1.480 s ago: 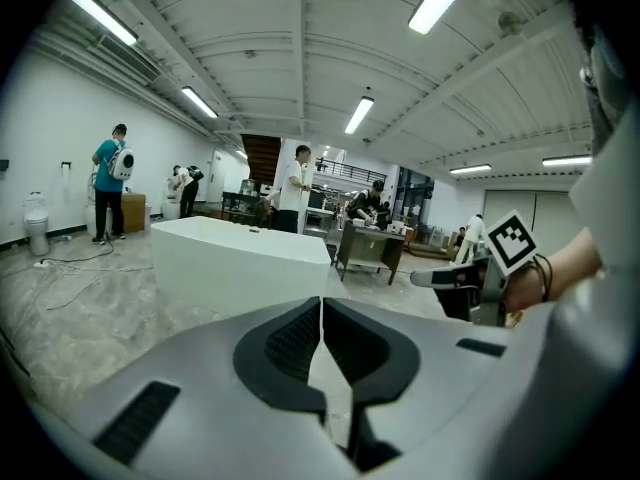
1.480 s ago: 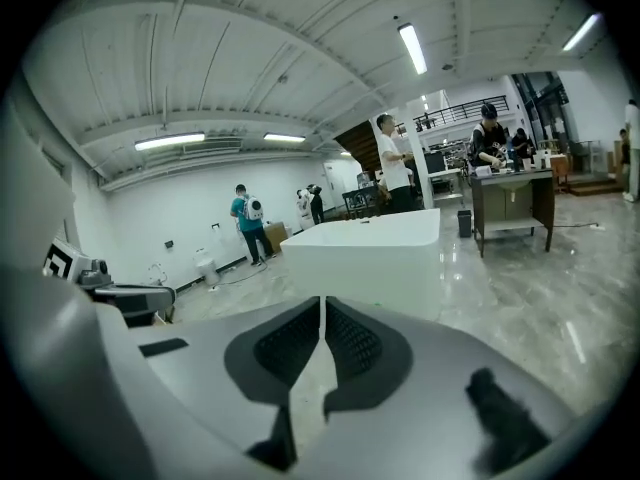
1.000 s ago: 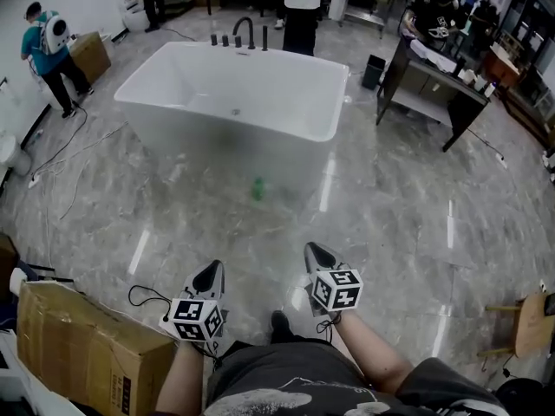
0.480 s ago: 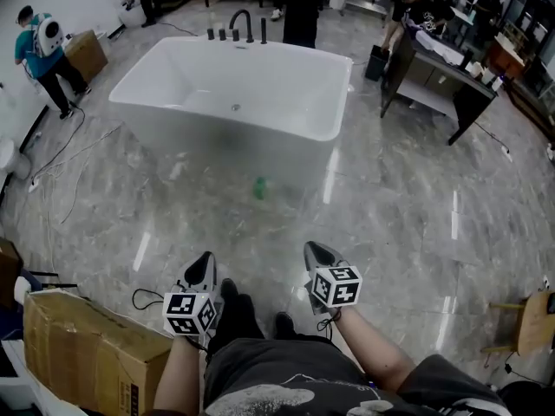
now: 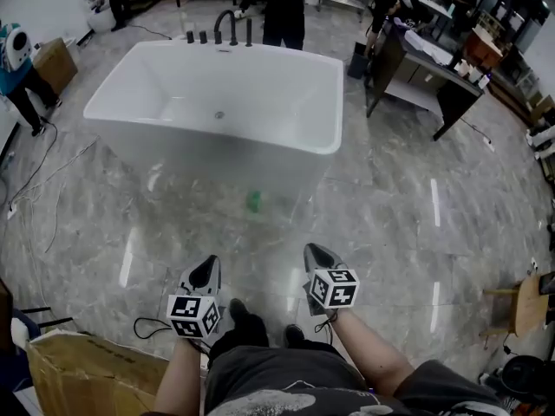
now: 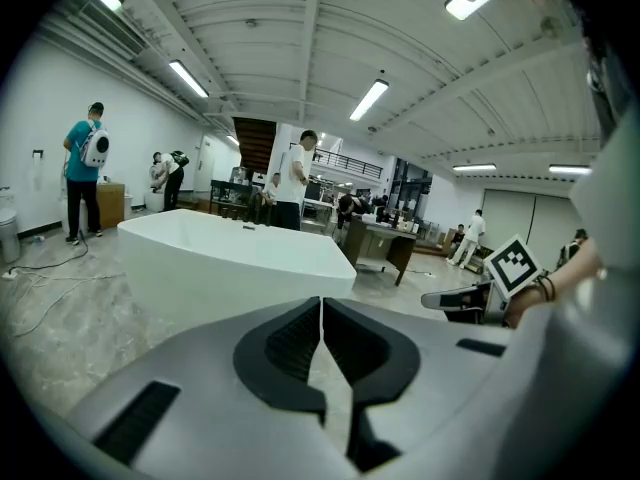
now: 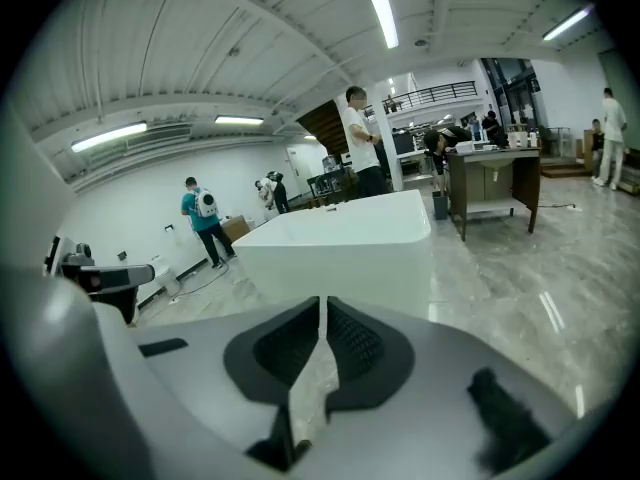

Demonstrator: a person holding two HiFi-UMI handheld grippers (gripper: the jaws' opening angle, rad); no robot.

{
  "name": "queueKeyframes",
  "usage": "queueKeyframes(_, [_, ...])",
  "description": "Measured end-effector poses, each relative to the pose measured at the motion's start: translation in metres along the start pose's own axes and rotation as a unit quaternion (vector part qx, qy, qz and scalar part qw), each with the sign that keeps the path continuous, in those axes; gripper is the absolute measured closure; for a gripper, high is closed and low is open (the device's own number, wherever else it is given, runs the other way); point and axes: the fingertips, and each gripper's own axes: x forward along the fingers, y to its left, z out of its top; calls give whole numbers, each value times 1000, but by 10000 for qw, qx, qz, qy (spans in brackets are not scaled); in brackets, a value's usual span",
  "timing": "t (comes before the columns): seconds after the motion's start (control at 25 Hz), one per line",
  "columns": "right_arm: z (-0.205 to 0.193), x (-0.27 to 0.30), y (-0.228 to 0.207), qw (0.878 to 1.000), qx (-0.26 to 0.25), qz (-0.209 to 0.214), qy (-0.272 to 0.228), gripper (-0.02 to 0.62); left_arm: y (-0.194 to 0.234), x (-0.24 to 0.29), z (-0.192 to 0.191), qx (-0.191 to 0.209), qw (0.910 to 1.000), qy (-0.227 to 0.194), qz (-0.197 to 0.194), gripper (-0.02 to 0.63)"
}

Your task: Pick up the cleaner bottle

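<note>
Cleaner bottle well ahead of tongs

Grey left gripper with black-and-white marker cube, jaws together, matching right gripper beside it, jaws together, both angled forward and down, bare forearms extended behind them

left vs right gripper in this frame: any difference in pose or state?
In the head view the right gripper reaches further toward the bathtub than the left gripper. The left one's tip leans rightward in the picture, the right one's leftward. Shared: both shut, empty, well short of the green cleaner bottle.
</note>
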Motion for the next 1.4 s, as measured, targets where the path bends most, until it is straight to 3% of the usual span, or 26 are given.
queueKeyframes(0.32, [3, 72, 30, 9989, -58, -456, -59, 563, 87, 37, 2, 71, 9991, 204, -357, 588])
queueKeyframes(0.44, [-5, 95, 39, 9994, 32, -322, 76, 561, 108, 51, -3, -5, 9989, 240, -399, 588])
queueKeyframes(0.48, [-9, 102, 41, 9996, 65, -260, 133, 544, 113, 55, -5, -64, 9989, 245, -398, 588])
queueKeyframes(0.56, [-18, 119, 40, 9994, 115, -215, 243, 419, 124, 65, -11, -177, 9987, 273, -382, 588])
queueKeyframes(0.8, [-48, 177, 25, 9978, 14, -341, 570, 314, 154, 98, -34, -334, 9984, 379, -272, 588])
queueKeyframes(1.04, [-78, 263, 5, 9962, -65, -461, 733, 307, 193, 149, -64, -523, 9976, 429, -138, 588])
queueKeyframes(1.4, [-127, 381, -36, 9930, -120, -623, 992, 308, 243, 249, -118, -461, 9968, 654, 51, 588])
